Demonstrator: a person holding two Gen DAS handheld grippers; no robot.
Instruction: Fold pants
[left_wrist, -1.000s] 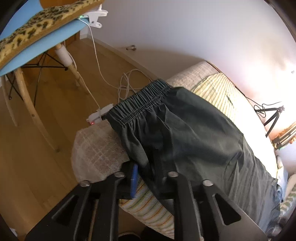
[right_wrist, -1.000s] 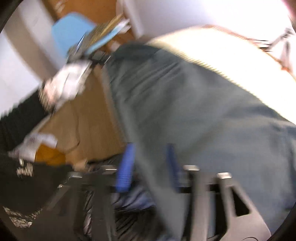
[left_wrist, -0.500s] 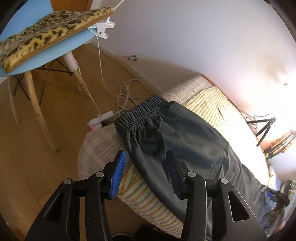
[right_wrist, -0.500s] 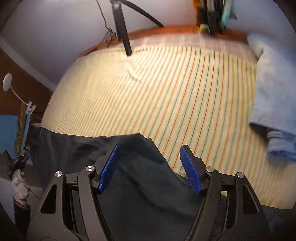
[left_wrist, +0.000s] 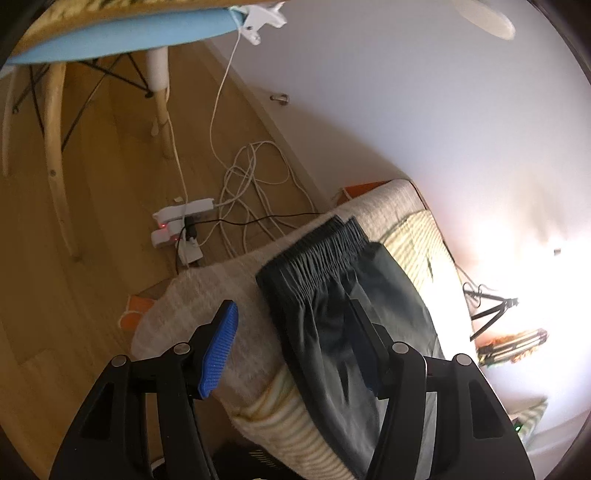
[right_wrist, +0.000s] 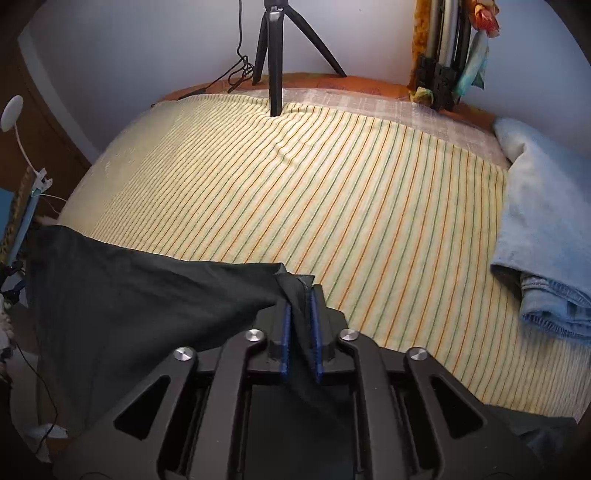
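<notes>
**Right gripper pinched on the pants, left one spread above the waistband**

In the right wrist view, the right gripper (right_wrist: 300, 295) had its blue-padded fingers (right_wrist: 286, 334) drawn almost together on a bunched edge of the dark green cotton pants (right_wrist: 140, 306); cloth ran down between the pads and under the black frame, where its lower part was hidden. The rest of the garment spread to the left across the near edge of the yellow striped bed sheet (right_wrist: 332, 192). Farther right lay a folded pale blue denim garment (right_wrist: 543, 258), cut off by the lens rim. At the far edge of the bed stood a black tripod (right_wrist: 275, 59), its top out of frame.

In the left wrist view, the left gripper (left_wrist: 295, 325) was spread wide and held nothing. Its left blue pad (left_wrist: 218, 350) hung over the beige woven mattress cover (left_wrist: 207, 295), its right finger over the pants' leg (left_wrist: 391, 295), below the gathered elastic waistband (left_wrist: 314, 247). Whether that finger touched the fabric could not be told. Beyond, on the wooden floor (left_wrist: 110, 184), sat white power strips (left_wrist: 177, 225) amid tangled cables, and farther off a blue chair (left_wrist: 122, 33) on pale wooden legs.
</notes>
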